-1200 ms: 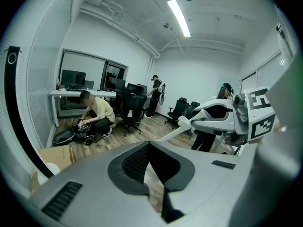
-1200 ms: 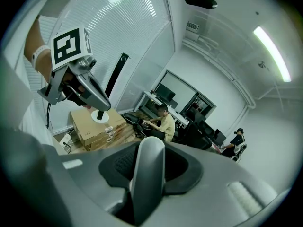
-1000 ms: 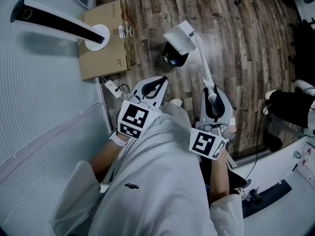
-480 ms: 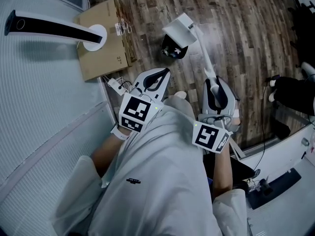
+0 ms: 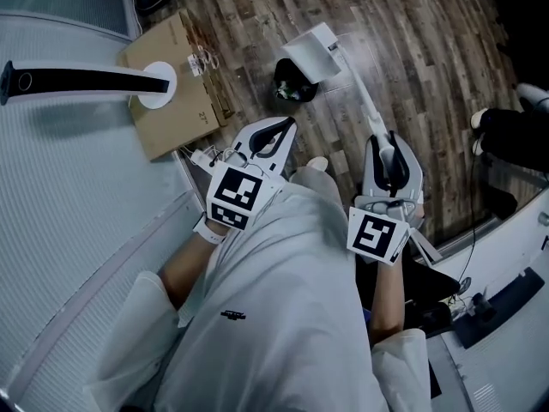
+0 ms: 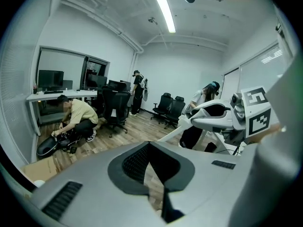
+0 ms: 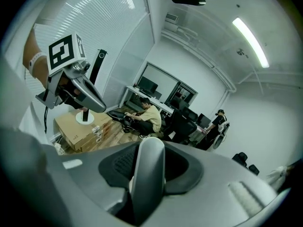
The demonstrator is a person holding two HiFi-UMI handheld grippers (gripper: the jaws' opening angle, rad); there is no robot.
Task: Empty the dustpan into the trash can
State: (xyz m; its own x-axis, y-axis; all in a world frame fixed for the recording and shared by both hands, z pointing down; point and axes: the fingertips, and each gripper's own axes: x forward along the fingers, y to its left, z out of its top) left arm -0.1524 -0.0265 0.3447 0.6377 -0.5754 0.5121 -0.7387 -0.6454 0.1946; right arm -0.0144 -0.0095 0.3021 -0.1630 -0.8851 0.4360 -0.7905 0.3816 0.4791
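Note:
A white dustpan on a long white handle hangs tilted over a small black trash can on the wooden floor. My right gripper is shut on the lower end of that handle, which fills the space between the jaws in the right gripper view as a grey handle. To its left, my left gripper is shut with nothing in it. Its tips meet in the left gripper view, left gripper. The dustpan's inside is hidden from me.
A cardboard box lies at the left with a black post on a white round base on it. Cables trail beside it. A ribbed white wall runs along the left. A crouching person, office chairs and someone's shoes are nearby.
Both grippers have shifted a little across the view and rolled slightly. The dustpan stays over the trash can, and the right grip on the handle is the same.

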